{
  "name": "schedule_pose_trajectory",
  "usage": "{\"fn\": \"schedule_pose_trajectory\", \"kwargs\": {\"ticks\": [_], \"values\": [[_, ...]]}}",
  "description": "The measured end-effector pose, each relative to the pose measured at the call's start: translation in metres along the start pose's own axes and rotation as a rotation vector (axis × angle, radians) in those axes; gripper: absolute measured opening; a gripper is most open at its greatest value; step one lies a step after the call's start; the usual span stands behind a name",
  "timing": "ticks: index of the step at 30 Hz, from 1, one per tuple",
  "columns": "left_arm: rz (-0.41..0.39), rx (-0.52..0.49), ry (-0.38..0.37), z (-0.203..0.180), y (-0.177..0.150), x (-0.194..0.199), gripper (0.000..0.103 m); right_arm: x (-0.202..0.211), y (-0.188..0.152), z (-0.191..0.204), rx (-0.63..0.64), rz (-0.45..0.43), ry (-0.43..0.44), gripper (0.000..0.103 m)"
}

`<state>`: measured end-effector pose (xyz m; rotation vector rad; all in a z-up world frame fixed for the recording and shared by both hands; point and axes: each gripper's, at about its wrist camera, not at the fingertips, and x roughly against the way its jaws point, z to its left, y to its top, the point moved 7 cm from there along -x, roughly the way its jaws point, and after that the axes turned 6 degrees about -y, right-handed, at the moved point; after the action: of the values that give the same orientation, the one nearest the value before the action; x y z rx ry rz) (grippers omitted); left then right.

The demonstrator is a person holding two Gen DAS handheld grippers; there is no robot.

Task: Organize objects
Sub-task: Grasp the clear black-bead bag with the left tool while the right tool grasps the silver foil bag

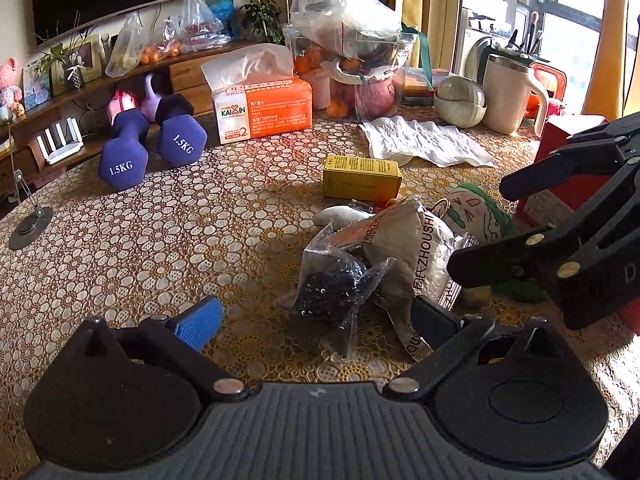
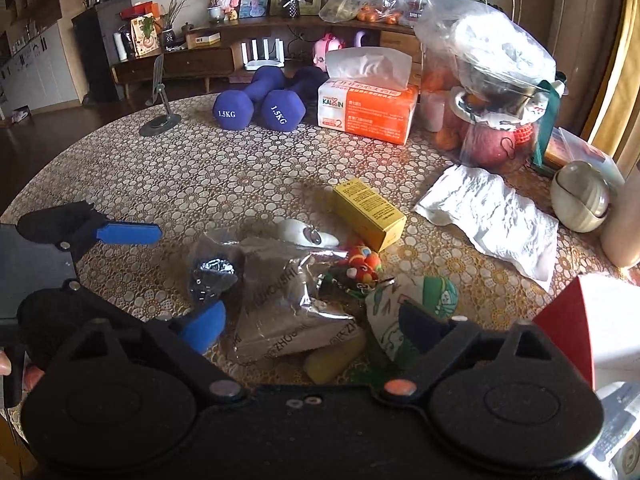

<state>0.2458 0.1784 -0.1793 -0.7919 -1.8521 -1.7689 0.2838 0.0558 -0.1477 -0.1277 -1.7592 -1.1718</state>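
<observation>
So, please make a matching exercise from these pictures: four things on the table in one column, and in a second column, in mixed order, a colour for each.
Things:
1. dumbbells
2. small carton
3. tissue pack
4. crumpled paper towel

Colours:
A. yellow
B. white
C. purple-blue
D. orange and white

Pairs: 1-C, 2-A, 3-D, 4-B

Crinkled glossy plastic bag [image 1: 332, 280], matt cardboard yellow box [image 1: 362, 177], crumpled white paper towel [image 1: 424, 141], lace-patterned tablecloth [image 1: 160, 232]
</observation>
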Motion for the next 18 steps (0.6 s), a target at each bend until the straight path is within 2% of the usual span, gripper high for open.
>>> {"fn": "schedule_pose_trajectory", "kwargs": {"ticks": [2,7,12,15,17,18], "values": [[-0.004,0.01,-0.007,0.002,0.0,-0.002,0.101,-0.006,0.002,0.002,0.003,0.01,0.012,0.086],[-0.014,0.029,-0.013,0.004,0.0,-0.007,0.1,-0.02,0.002,0.005,0.005,0.038,0.03,0.08],[-0.007,0.029,-0.003,0.007,-0.003,-0.011,0.093,-0.032,0.003,0.008,0.0,0.061,0.061,0.073],[-0.004,0.039,-0.011,0.008,-0.003,-0.013,0.079,-0.036,0.002,0.01,0.008,0.069,0.067,0.068],[-0.002,0.044,-0.014,0.008,-0.003,-0.014,0.062,-0.036,0.003,0.011,0.004,0.073,0.077,0.062],[-0.001,0.044,-0.017,0.008,-0.003,-0.015,0.058,-0.037,0.003,0.011,0.0,0.074,0.085,0.058]]}}
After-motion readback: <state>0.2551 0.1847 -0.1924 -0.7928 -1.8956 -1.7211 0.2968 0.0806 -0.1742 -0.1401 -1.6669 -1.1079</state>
